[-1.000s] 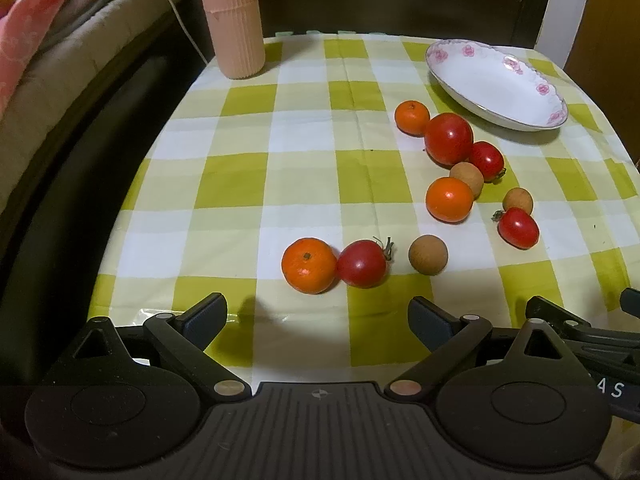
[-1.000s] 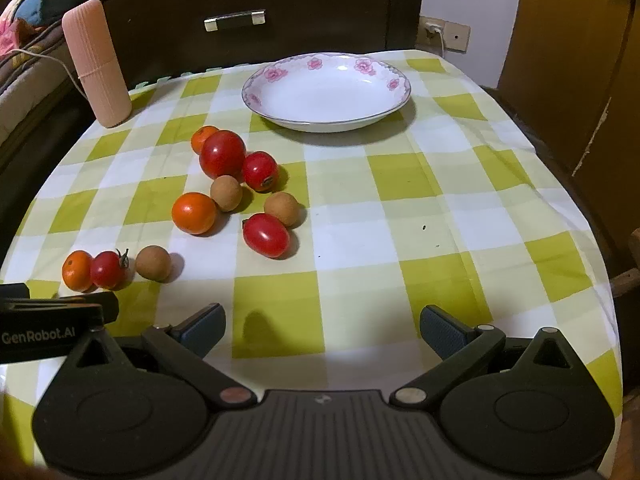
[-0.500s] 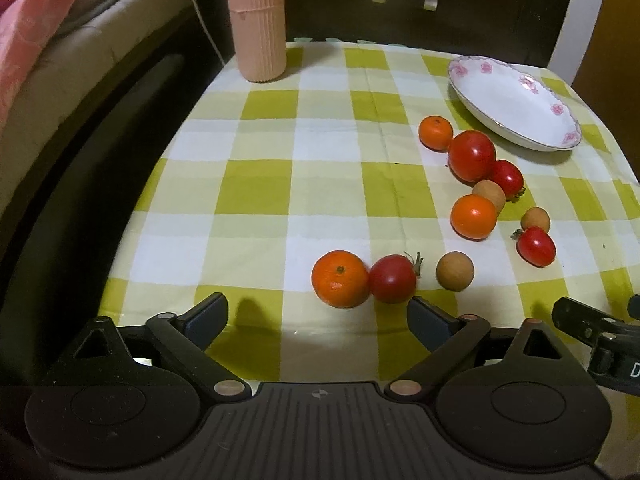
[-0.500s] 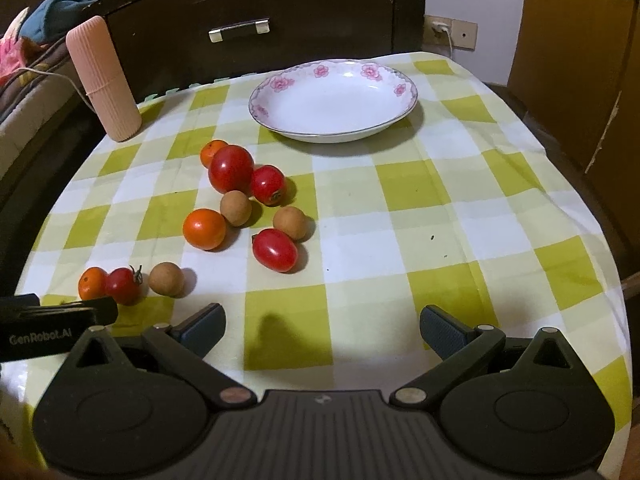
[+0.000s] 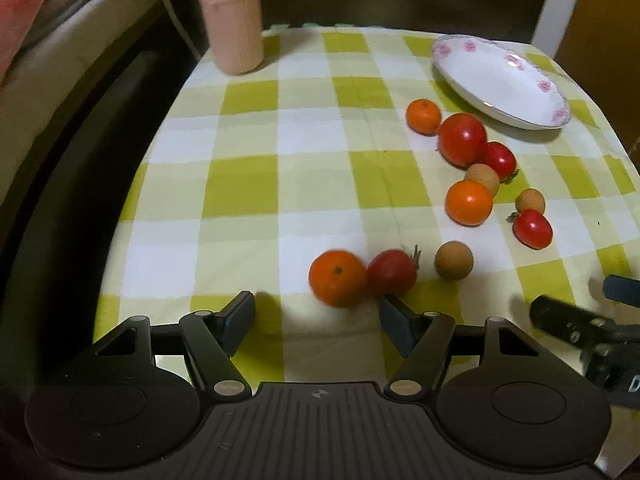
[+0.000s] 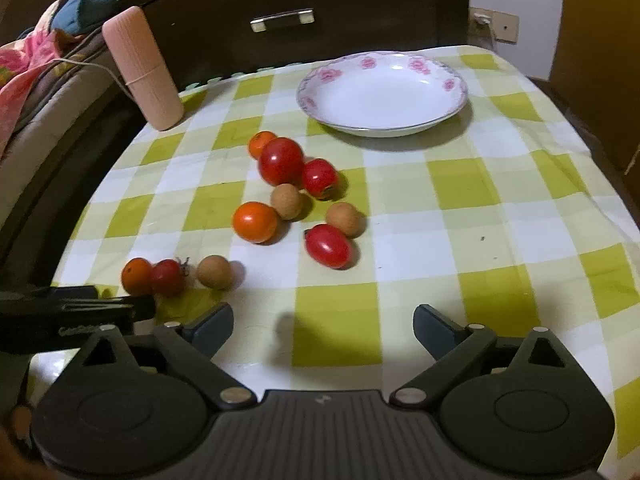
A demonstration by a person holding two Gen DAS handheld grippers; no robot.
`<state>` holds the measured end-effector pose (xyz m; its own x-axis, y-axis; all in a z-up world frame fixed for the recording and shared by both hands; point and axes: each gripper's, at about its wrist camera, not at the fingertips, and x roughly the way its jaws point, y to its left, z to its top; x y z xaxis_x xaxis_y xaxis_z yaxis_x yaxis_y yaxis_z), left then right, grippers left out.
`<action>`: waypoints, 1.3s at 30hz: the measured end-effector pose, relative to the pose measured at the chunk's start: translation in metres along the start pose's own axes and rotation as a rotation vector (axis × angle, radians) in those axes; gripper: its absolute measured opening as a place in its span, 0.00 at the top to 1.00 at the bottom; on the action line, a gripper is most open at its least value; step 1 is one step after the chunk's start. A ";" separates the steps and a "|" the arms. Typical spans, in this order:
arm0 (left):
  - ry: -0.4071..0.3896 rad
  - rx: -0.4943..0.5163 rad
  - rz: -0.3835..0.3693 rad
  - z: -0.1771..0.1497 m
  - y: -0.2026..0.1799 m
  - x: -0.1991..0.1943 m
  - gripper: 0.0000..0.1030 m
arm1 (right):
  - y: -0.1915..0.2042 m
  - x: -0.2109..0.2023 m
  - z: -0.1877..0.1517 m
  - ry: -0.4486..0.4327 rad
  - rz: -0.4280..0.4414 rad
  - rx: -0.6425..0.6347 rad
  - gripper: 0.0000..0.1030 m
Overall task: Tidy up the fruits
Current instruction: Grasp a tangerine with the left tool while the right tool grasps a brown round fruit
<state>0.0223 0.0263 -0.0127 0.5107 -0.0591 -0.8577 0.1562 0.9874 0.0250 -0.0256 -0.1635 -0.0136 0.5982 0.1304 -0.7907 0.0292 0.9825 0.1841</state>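
Note:
A mandarin, a small stemmed tomato and a brown longan lie in a row near the table's front edge. My left gripper sits just short of the mandarin. Its jaws are closing and touch nothing. Farther back, a cluster of several tomatoes, longans and a small mandarin surrounds a big tomato. Behind it stands an empty white plate with pink flowers. My right gripper hovers over bare checked cloth, its jaws closing slightly with nothing between them.
A pink ribbed cylinder stands at the back left corner of the checked tablecloth. A bed with blankets runs along the left edge. A dark drawer cabinet stands behind the table.
The left jaws have narrowed, and the left view has drawn closer to the near mandarin and tomato. The right jaws have narrowed a little. No fruit has moved.

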 end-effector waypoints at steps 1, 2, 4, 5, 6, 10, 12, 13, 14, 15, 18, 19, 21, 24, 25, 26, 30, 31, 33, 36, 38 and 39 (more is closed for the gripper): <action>0.001 0.035 -0.002 0.002 -0.002 0.000 0.27 | 0.001 0.001 -0.001 0.003 0.001 -0.006 0.08; 0.005 0.069 -0.008 0.005 -0.004 0.001 0.27 | 0.003 0.002 -0.001 0.007 0.003 -0.014 0.08; 0.014 0.141 -0.037 0.011 -0.007 0.000 0.26 | 0.004 0.004 -0.001 0.017 0.009 -0.020 0.08; 0.021 0.183 -0.057 0.013 -0.008 -0.002 0.26 | 0.004 0.005 -0.002 0.023 0.014 -0.021 0.08; 0.027 0.225 -0.068 0.016 -0.010 -0.002 0.25 | 0.004 0.005 -0.002 0.028 0.019 -0.020 0.08; 0.048 0.421 -0.048 0.024 -0.012 0.000 0.23 | 0.004 0.009 -0.002 0.047 0.037 -0.016 0.08; 0.095 0.445 -0.059 0.025 -0.005 0.008 0.24 | 0.006 0.011 -0.003 0.056 0.049 -0.015 0.08; 0.115 0.436 -0.066 0.026 -0.001 0.012 0.25 | 0.007 0.012 -0.003 0.059 0.054 -0.017 0.08; 0.131 0.420 -0.078 0.027 0.002 0.016 0.25 | 0.008 0.013 -0.003 0.061 0.058 -0.019 0.09; 0.143 0.406 -0.099 0.028 0.005 0.018 0.26 | 0.010 0.014 -0.003 0.063 0.064 -0.022 0.09; 0.139 0.429 -0.126 0.028 -0.001 0.021 0.26 | 0.014 0.016 -0.004 0.065 0.075 -0.040 0.10; 0.132 0.446 -0.124 0.027 -0.003 0.021 0.26 | 0.015 0.016 -0.005 0.066 0.075 -0.046 0.11; 0.127 0.460 -0.130 0.026 -0.006 0.021 0.26 | 0.017 0.017 -0.006 0.069 0.077 -0.053 0.12; 0.132 0.440 -0.155 0.028 -0.004 0.022 0.35 | 0.018 0.017 -0.005 0.070 0.082 -0.050 0.14; 0.137 0.434 -0.170 0.028 -0.004 0.021 0.42 | 0.018 0.017 -0.005 0.069 0.085 -0.047 0.14; 0.137 0.433 -0.181 0.028 -0.005 0.020 0.45 | 0.018 0.017 -0.005 0.067 0.088 -0.045 0.14; 0.121 0.453 -0.167 0.024 -0.011 0.017 0.50 | 0.019 0.015 -0.004 0.056 0.099 -0.050 0.15; 0.118 0.455 -0.167 0.024 -0.012 0.017 0.52 | 0.020 0.014 -0.004 0.054 0.104 -0.055 0.15; 0.110 0.449 -0.168 0.025 -0.013 0.018 0.55 | 0.023 0.013 -0.004 0.046 0.105 -0.074 0.16; 0.104 0.433 -0.162 0.027 -0.012 0.019 0.61 | 0.026 0.013 -0.005 0.046 0.110 -0.096 0.23; 0.106 0.431 -0.153 0.026 -0.012 0.018 0.61 | 0.028 0.014 -0.004 0.051 0.121 -0.100 0.27; 0.106 0.431 -0.148 0.025 -0.011 0.018 0.61 | 0.028 0.015 -0.003 0.049 0.125 -0.105 0.29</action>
<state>0.0506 0.0104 -0.0153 0.3709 -0.1576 -0.9152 0.5693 0.8172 0.0900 -0.0186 -0.1332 -0.0221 0.5519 0.2558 -0.7937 -0.1281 0.9665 0.2225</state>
